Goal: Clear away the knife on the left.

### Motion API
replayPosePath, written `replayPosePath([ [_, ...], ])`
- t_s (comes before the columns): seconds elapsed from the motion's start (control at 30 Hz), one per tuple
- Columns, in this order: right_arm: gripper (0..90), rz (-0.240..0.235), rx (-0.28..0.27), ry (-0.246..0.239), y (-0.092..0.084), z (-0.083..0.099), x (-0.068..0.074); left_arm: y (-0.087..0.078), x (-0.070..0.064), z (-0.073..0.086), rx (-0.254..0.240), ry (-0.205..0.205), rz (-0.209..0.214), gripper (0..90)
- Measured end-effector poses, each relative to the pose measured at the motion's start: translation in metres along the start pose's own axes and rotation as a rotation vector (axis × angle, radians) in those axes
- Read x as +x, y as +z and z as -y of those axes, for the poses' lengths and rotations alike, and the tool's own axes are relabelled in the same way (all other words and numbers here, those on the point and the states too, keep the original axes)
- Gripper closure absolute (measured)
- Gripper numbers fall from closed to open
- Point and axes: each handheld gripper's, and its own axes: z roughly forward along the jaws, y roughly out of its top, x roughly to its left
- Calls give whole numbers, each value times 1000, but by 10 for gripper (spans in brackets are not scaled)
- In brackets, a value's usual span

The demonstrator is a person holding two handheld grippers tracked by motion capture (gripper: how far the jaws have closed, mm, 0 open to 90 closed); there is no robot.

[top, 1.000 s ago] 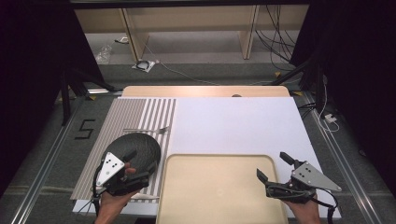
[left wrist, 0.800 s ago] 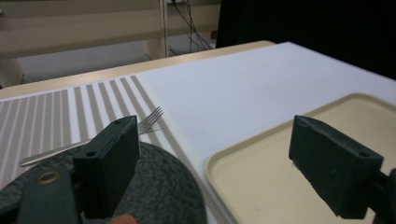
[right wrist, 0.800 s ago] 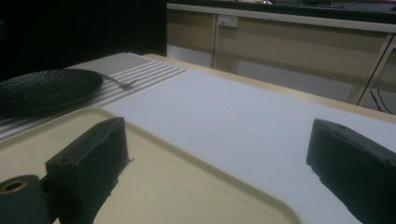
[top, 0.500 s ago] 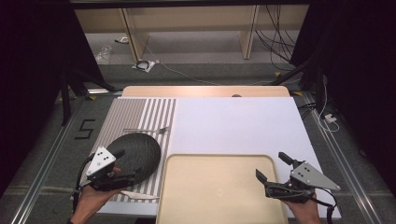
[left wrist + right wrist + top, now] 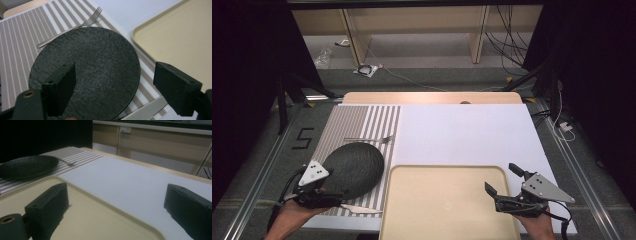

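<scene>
On the near left of the surface, the left hand-held gripper (image 5: 328,194) hangs released over the near edge of the round dark slate plate (image 5: 353,169) on the striped grey-and-white placemat (image 5: 343,125), partly hiding a steel knife (image 5: 360,210), while the right hand-held gripper (image 5: 503,182) gapes empty over the beige plastic tray (image 5: 442,200).
</scene>
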Motion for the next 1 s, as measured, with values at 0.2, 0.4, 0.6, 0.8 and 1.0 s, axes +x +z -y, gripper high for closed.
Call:
replayPosePath([
  [0.2, 66, -5, 5, 0, 1, 0, 0, 0, 9, 7, 75, 2, 3, 187],
  [0.4, 67, -11, 11, -2, 1, 1, 0, 1, 13, 13, 150, 23, -3, 187],
  [0.6, 67, -19, 18, -9, 2, 1, 1, 2, 18, 22, 208, 28, -6, 191],
  [0.8, 68, -25, 29, -11, 3, 1, 1, 4, 25, 32, 270, 23, -8, 194],
  [1.0, 68, -29, 35, -17, 3, 1, 2, 8, 33, 36, 323, 19, -6, 200],
])
